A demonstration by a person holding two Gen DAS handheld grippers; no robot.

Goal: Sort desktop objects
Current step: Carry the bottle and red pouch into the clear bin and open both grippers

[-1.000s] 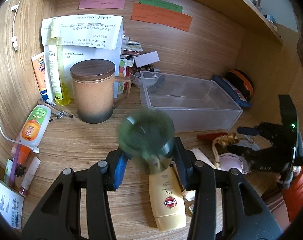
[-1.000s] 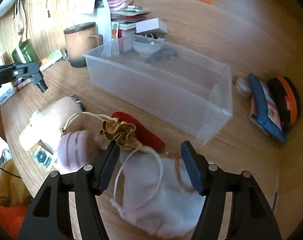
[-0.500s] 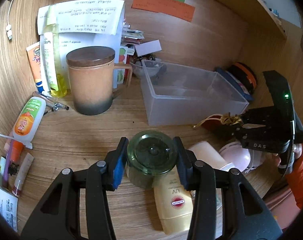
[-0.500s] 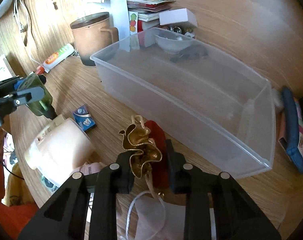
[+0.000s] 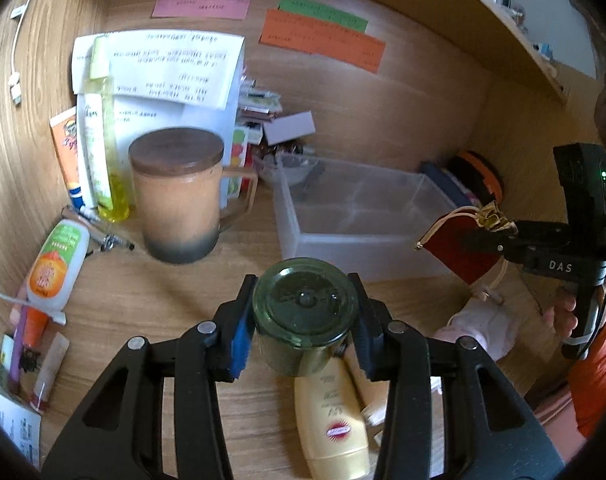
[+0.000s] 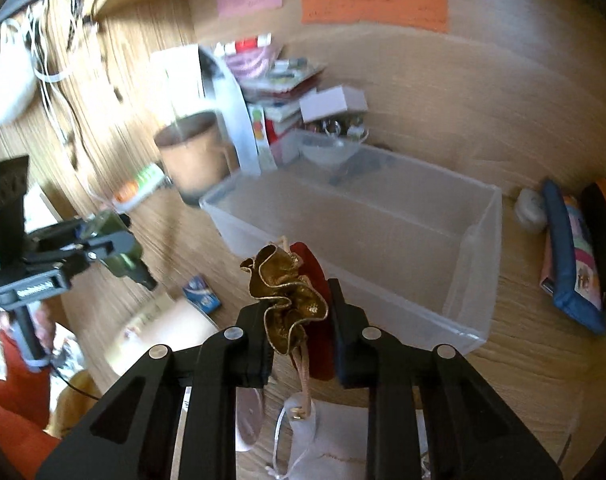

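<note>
A dark green glass jar point(image 5: 305, 312) is clamped between the left gripper's point(image 5: 303, 322) fingers above the wooden desk point(image 5: 143, 292). A red drawstring pouch point(image 6: 311, 296) with gold trim is pinched in the right gripper point(image 6: 299, 320), near the clear plastic bin point(image 6: 475, 264).

Right claw point(image 6: 299, 316), open over the white pouch a second ago, now clamps the red pouch point(image 6: 317, 280) by its gold ruffle and has it lifted off the surface point(image 6: 523, 360) beside the clear bin point(image 6: 475, 248). Left claw point(image 5: 305, 326) has raised the green jar point(image 5: 305, 312) too.
</note>
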